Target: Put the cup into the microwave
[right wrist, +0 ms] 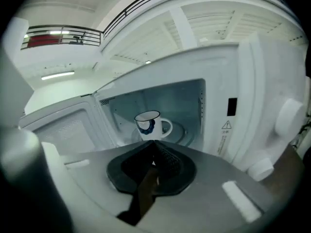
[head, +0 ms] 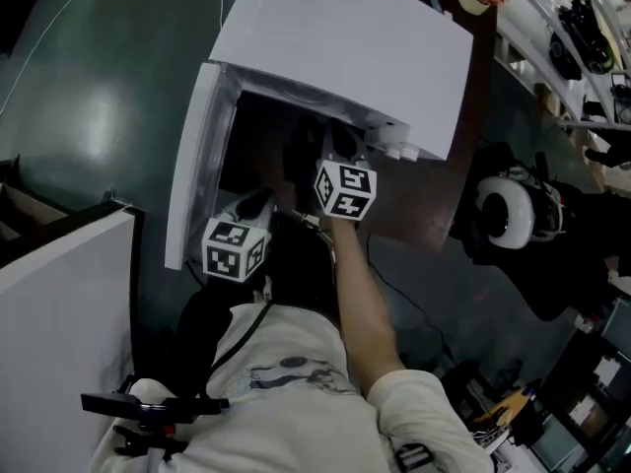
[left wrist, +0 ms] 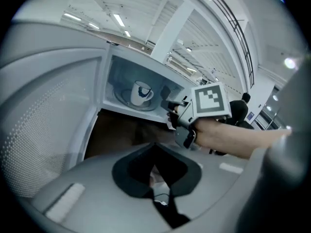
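Cup (right wrist: pixel 149 125) is inside the microwave (head: pixel 345 47), upright on the glass tray (right wrist: pixel 183 133), clear of both side walls, with the door (head: pixel 192 166) open. My right tool (right wrist: pixel 154 142) is outside the opening, jaws together on nothing and apart from the cup. My left tool (left wrist: pixel 155 147) is also together and empty, beside the open door.

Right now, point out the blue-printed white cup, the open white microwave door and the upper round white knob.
Blue-printed white cup (right wrist: pixel 147 126): right gripper view, side wall.
Open white microwave door (left wrist: pixel 43 125): left gripper view, perforated inner panel.
Upper round white knob (right wrist: pixel 288 114): right gripper view, front face.
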A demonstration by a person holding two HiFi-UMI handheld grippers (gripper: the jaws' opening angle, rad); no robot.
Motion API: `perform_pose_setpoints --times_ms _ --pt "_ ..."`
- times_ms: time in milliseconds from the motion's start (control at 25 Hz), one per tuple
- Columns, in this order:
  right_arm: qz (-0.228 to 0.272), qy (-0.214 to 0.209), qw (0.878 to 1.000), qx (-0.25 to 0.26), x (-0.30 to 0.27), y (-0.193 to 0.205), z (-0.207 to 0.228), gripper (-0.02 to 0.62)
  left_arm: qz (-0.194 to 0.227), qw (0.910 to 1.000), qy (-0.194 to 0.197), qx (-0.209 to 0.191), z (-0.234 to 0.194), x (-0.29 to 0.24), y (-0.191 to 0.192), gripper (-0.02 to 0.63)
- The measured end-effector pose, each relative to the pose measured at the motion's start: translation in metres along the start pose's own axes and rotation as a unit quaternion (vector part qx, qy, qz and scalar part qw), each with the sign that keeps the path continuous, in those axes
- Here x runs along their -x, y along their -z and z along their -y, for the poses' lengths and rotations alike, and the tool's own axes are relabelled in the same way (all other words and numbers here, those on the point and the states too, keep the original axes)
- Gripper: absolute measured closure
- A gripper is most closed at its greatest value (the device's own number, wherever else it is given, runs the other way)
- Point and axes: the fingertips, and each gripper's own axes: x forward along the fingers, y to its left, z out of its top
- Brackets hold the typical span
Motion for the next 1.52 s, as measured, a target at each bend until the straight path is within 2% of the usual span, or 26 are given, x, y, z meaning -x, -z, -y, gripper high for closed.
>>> perform_pose_setpoints --times_ms 280,440,600,800,1080,1320,1520 --pt "0.005 -0.002 1.0 -0.002 0.061 -0.013 -0.012 0.594 0.033 0.9982 0.024 -0.044 0.023 -0.003 -0.041 0.607" --pt "0.011 -0.002 1.0 -0.02 0.113 -0.008 -0.014 0.594 0.056 0.9964 0.026 -0.058 0.041 0.003 -0.047 0.607" --pt "0.018 -0.008 1.0 -0.014 0.163 -0.003 -0.015 0.594 0.082 0.9937 0.03 -0.07 0.065 0.016 -0.047 0.607" --pt "0.035 -0.013 0.999 -0.012 0.225 0.016 -0.022 0.594 0.108 0.9915 0.018 -0.071 0.09 0.048 -0.017 0.607" --pt "0.028 -0.022 0.999 -0.041 0.322 0.079 -0.037 0.594 0.109 0.9909 0.012 -0.078 0.139 0.087 0.064 0.607" --pt "0.047 -0.02 0.998 -0.044 0.369 0.089 -0.043 0.594 0.133 0.9866 0.03 -0.09 0.171 0.117 0.077 0.607" --pt "0.041 -0.008 0.998 -0.055 0.393 0.103 -0.042 0.594 0.124 0.9872 0.029 -0.095 0.173 0.137 0.098 0.607"
